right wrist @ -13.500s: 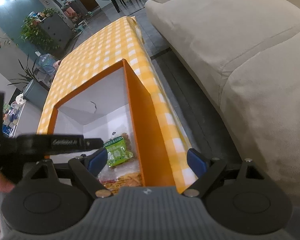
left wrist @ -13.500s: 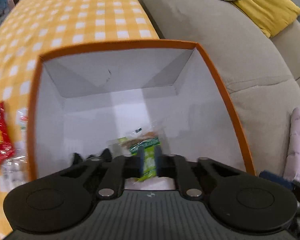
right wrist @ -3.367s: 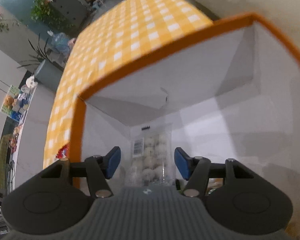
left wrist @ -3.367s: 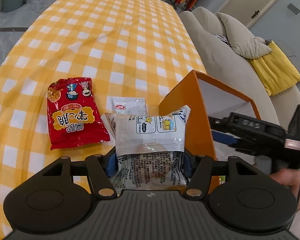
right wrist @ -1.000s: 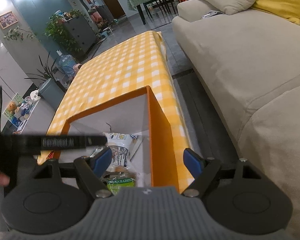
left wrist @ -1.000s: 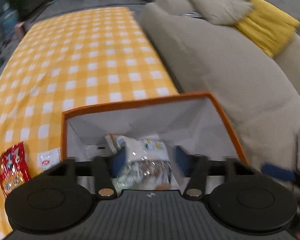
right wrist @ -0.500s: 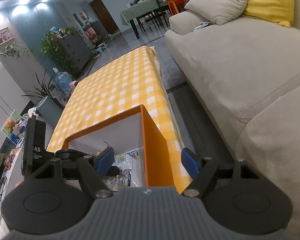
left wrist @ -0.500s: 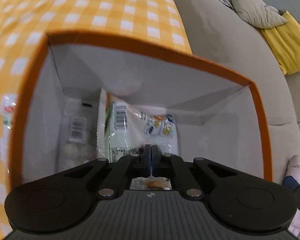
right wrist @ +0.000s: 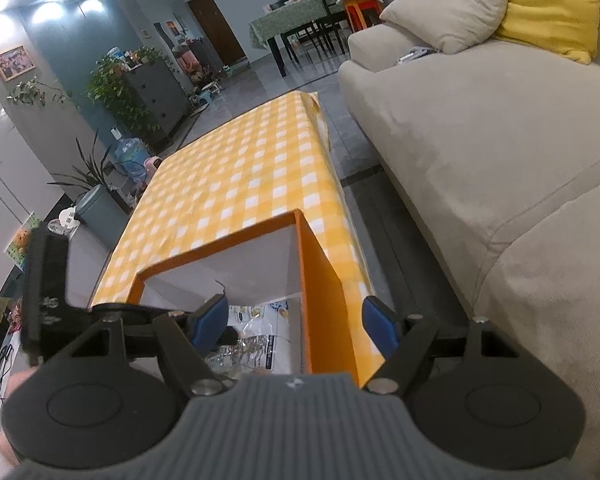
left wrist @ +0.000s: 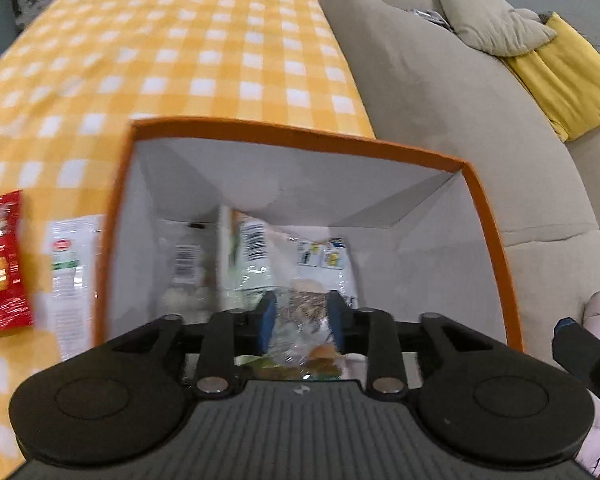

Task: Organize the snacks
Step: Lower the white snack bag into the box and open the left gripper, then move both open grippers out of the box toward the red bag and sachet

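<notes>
An orange box [left wrist: 300, 136] with a white inside stands on the yellow checked table [left wrist: 188, 48]. It holds several snack bags, with a white printed bag [left wrist: 260, 256] on top. My left gripper [left wrist: 300, 314] is open above the box's inside, empty, its blue pads apart over the bags. A red snack bag [left wrist: 0, 260] and a small white sachet [left wrist: 70, 264] lie on the table left of the box. My right gripper [right wrist: 296, 326] is open and empty, above the box's right wall [right wrist: 320, 300]. The left gripper's body [right wrist: 48, 292] shows at the left of the right wrist view.
A beige sofa [right wrist: 480, 140] runs along the right of the table, with a yellow cushion [left wrist: 564, 80] and a beige pillow [left wrist: 480, 20]. A narrow floor gap [right wrist: 384, 240] separates table and sofa. Plants, a dresser and a dining table stand far back.
My left gripper was shut inside the box half a second ago; it has opened and drawn back up. The white bag it carried lies in the box. The right gripper has risen slightly.
</notes>
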The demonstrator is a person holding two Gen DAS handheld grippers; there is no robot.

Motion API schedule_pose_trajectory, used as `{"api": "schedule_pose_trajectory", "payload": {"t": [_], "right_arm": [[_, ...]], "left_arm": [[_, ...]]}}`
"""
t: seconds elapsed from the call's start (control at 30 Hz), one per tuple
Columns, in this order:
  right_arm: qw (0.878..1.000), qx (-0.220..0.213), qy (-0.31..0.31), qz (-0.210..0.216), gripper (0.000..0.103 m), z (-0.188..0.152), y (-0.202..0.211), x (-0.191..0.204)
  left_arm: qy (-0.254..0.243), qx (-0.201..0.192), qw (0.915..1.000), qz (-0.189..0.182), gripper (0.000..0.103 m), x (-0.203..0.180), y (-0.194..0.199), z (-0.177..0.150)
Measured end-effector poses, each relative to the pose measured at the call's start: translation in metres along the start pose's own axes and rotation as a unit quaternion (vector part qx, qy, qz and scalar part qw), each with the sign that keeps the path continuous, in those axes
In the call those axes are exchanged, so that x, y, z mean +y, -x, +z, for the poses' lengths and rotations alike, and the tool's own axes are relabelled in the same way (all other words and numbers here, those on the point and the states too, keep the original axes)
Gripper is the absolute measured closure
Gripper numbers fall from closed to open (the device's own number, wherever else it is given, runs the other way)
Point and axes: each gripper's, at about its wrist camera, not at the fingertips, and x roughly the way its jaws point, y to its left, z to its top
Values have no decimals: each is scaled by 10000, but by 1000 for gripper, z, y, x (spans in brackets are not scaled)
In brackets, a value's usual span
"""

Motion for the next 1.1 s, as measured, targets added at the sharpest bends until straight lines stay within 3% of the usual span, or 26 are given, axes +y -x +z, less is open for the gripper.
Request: {"api": "schedule_pose_trajectory", "payload": {"t": [0.07, 0.13, 0.2, 0.33, 0.4, 0.6, 0.9, 1.1], "right_arm": [[10000, 13, 81, 52, 30, 0, 2, 3], [9998, 70, 166, 82, 30, 0, 3, 7], [9994, 148, 285, 87, 30, 0, 3, 12], [9983, 398, 411, 64, 28, -2, 2, 19], [9974, 567, 453, 30, 12, -3, 0, 21], [9960, 655, 578, -185, 3, -5, 1, 33], [9907, 1209, 578, -241, 3, -15, 0, 65], [9883, 1232, 828, -340, 3, -23, 7, 96]], "left_arm": [[40, -28, 10000, 61, 45, 2, 10, -1], [-10, -83, 10000, -4, 42, 3, 22, -4], [-97, -92, 9999, 52, 25, 2, 31, -8], [-331, -260, 9985, 346, 22, 0, 53, -19], [-306, -370, 9975, 518, 18, 1, 63, -23], [-272, -539, 9958, 688, 17, 10, 94, -35], [-2, -613, 9949, 802, 17, 48, 139, -52], [344, -778, 9937, 729, 16, 89, 169, -63]]}}
